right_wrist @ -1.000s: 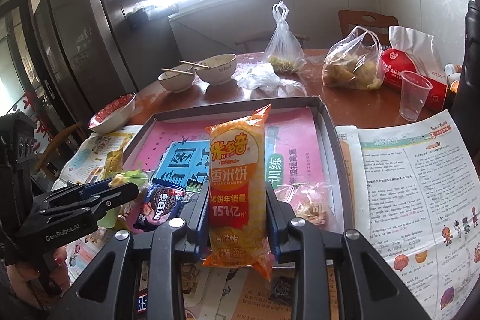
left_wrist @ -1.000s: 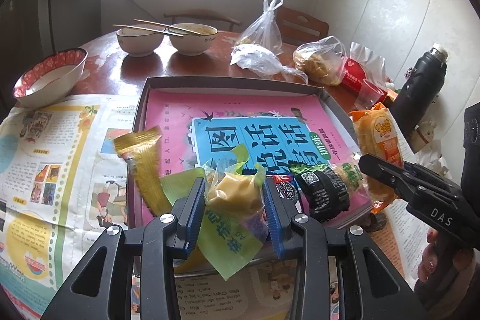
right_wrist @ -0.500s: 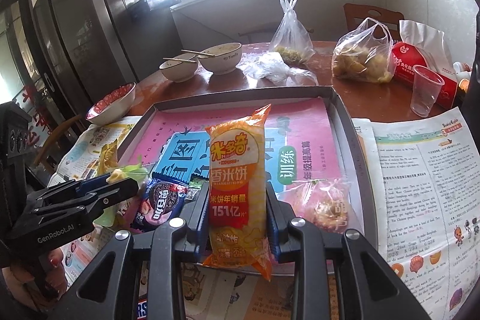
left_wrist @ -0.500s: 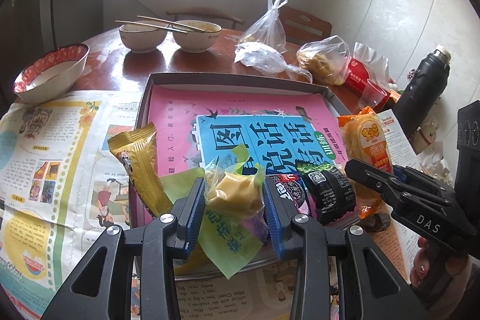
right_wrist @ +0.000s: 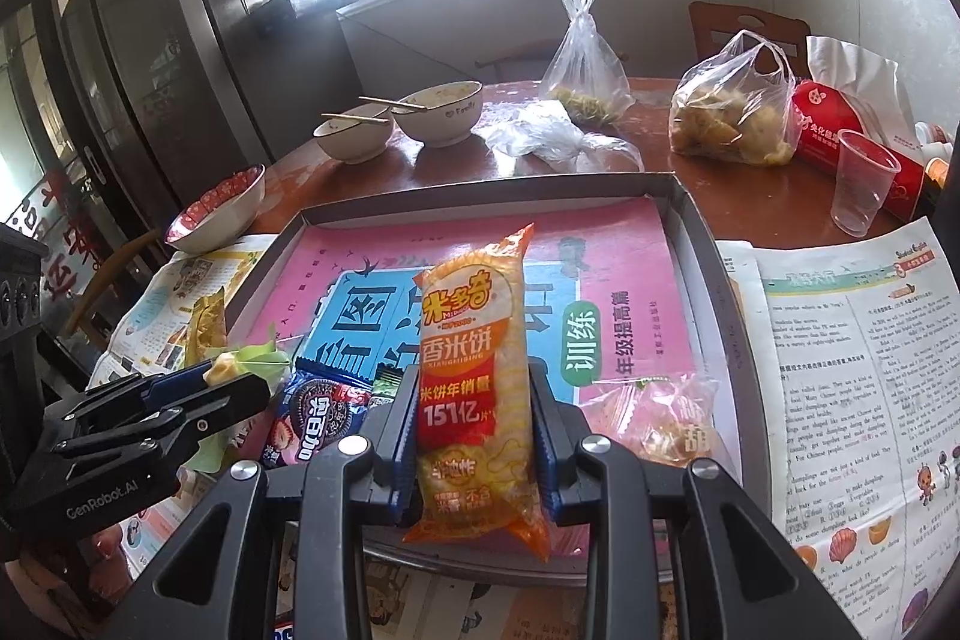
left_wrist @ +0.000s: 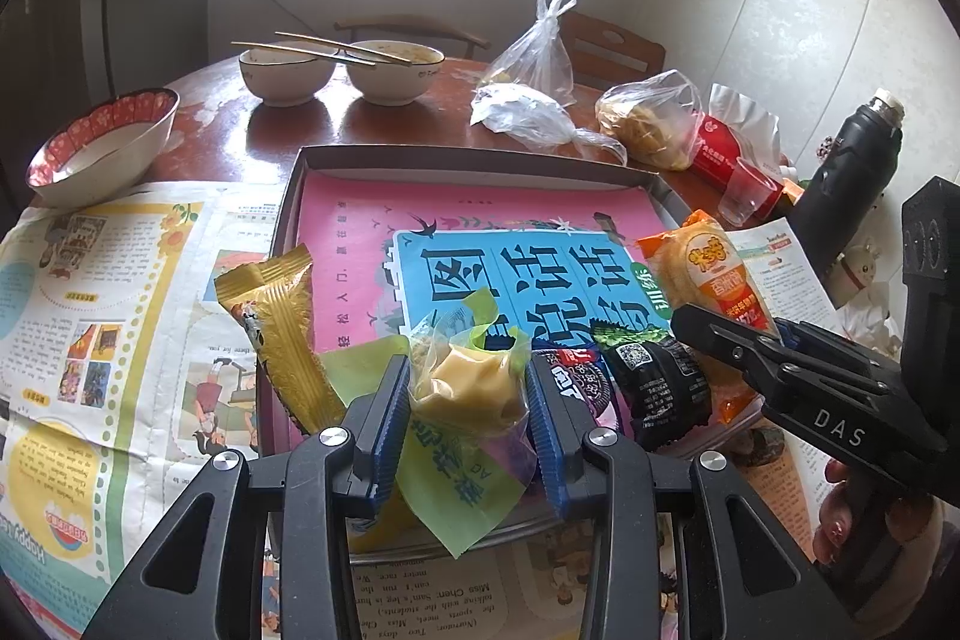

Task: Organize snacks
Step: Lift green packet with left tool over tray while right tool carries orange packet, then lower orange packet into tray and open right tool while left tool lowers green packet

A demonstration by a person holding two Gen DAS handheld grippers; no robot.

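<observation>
Crinkly orange rice-cracker packet (right_wrist: 477,388), long and upright, over the near edge of the shallow grey tray (right_wrist: 699,244), clamped in the right gripper (right_wrist: 474,436) jaws. Soft yellow-green pouch (left_wrist: 465,388) near the tray's near left corner, squeezed between left gripper (left_wrist: 468,412) jaws. Beside it, glossy cookie pack (right_wrist: 318,415), black packet (left_wrist: 657,385), ribbed gold wrapper (left_wrist: 279,334). Clear candy bag (right_wrist: 675,418) by the right edge. Pink book (left_wrist: 480,244) lining the tray; newspaper (left_wrist: 90,316) on the wooden surface (left_wrist: 384,124).
</observation>
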